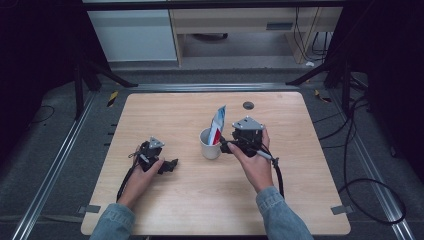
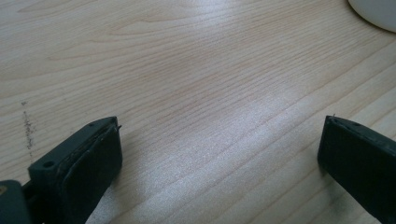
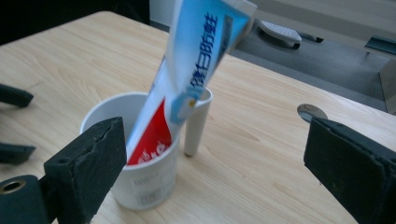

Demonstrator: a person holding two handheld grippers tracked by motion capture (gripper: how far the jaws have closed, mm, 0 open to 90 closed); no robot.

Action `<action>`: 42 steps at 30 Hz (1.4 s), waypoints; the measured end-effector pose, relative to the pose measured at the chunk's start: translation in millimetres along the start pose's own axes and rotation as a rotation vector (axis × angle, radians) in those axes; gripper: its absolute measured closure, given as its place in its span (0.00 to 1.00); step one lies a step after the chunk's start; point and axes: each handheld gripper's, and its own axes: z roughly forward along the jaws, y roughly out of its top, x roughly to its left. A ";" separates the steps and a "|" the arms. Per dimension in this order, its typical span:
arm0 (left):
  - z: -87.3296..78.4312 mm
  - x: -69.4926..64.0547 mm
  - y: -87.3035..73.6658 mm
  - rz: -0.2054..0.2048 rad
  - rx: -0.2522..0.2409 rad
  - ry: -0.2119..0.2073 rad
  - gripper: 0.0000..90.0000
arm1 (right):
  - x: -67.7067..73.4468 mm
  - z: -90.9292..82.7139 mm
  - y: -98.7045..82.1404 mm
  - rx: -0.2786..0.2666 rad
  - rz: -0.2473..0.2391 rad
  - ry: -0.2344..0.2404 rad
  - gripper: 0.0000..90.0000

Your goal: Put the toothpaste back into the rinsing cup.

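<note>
A white cup (image 1: 210, 146) with a handle stands near the table's middle, and a blue, white and red toothpaste tube (image 1: 218, 124) leans upright inside it. My right gripper (image 1: 226, 145) is open just to the right of the cup, jaws pointing at it. In the right gripper view the cup (image 3: 144, 184) and the tube (image 3: 196, 70) stand ahead between the wide-apart jaws of the gripper (image 3: 215, 129), and neither pad touches them. My left gripper (image 1: 171, 165) lies on the table left of the cup, open, with bare wood between its jaws (image 2: 219, 135).
The wooden table (image 1: 165, 110) has a round metal grommet (image 1: 248, 105) at its far edge behind the cup. The cup's base (image 2: 373, 11) shows at the top right of the left gripper view. Cables and dark frame legs run along the floor around the table.
</note>
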 end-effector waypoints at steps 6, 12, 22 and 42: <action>-0.2 0.3 0.1 0.004 0.003 0.000 0.00 | -15.5 -10.2 -14.0 0.048 -0.015 -0.007 0.08; 0.0 0.0 0.0 0.000 0.000 0.000 0.00 | -36.3 -23.7 -33.0 0.085 -0.020 -0.033 0.12; 0.0 -0.1 0.0 -0.001 -0.001 0.000 0.00 | -68.1 -39.4 -76.8 0.158 0.018 -0.013 0.13; 0.0 0.0 0.0 0.000 0.000 0.000 0.00 | -127.9 -41.9 -139.0 0.229 0.215 -0.088 0.13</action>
